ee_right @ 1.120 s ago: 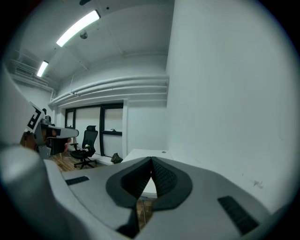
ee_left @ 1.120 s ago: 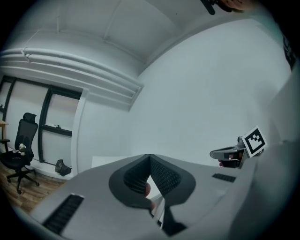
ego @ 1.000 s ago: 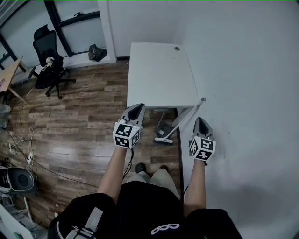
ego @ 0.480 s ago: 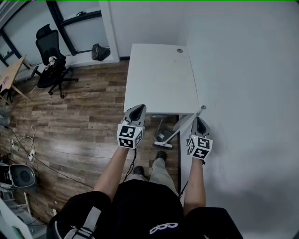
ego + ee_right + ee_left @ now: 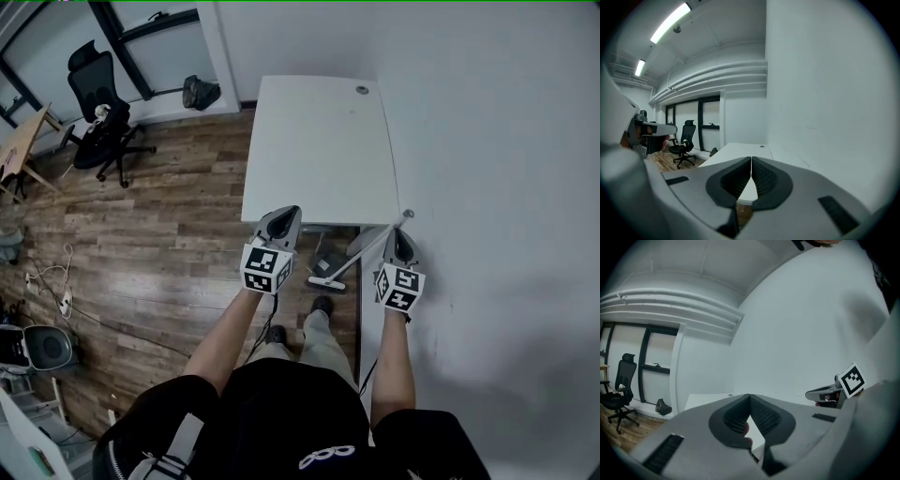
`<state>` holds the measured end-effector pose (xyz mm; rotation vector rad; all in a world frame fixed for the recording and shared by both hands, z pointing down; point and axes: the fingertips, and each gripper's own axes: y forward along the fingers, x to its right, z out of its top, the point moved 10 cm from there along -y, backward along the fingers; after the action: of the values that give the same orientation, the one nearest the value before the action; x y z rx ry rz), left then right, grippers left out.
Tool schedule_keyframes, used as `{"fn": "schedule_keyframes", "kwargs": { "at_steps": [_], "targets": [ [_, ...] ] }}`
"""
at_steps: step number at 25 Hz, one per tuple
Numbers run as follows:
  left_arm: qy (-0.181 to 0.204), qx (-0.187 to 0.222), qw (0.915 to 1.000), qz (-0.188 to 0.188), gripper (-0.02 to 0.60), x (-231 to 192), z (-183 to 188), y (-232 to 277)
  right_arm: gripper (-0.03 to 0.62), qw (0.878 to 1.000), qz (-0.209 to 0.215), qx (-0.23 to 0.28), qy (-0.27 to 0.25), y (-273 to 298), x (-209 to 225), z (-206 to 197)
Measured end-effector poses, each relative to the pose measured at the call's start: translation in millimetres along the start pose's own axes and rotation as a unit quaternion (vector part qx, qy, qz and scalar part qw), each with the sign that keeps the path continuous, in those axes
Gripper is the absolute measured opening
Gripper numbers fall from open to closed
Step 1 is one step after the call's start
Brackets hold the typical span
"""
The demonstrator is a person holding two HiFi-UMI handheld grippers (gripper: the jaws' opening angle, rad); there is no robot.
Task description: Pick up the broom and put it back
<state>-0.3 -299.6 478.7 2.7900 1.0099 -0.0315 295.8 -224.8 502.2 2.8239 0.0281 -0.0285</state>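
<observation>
The desk (image 5: 319, 141) is standing against the wall (image 5: 487, 187) on its right, and the broom (image 5: 361, 257) is leaning at the desk's near right corner, head down on the floor (image 5: 150, 244). The left gripper (image 5: 284, 217) is hovering left of the broom and the right gripper (image 5: 398, 236) just right of it, while an office chair (image 5: 98, 112) is sitting far back left.

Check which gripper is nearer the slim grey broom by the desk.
Right. The right gripper sits beside the slim grey broom, near its handle top; the left gripper is farther left.
</observation>
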Motion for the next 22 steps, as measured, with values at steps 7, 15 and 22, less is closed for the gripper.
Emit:
{"fn": "schedule_keyframes", "kwargs": {
  "at_steps": [7,15,22],
  "targets": [
    [-0.009,-0.018,0.9996,-0.019,0.008,2,-23,24,0.025,1.000,0.017,-0.020,-0.003,23,1,-21],
    [-0.017,-0.048,0.9980,-0.037,0.008,10,-63,45,0.025,0.999,0.014,-0.048,0.019,39,15,-64],
    [-0.012,-0.064,0.9973,-0.033,0.007,9,-89,57,0.067,0.996,0.004,-0.080,0.025,58,27,-100]
  ]
}}
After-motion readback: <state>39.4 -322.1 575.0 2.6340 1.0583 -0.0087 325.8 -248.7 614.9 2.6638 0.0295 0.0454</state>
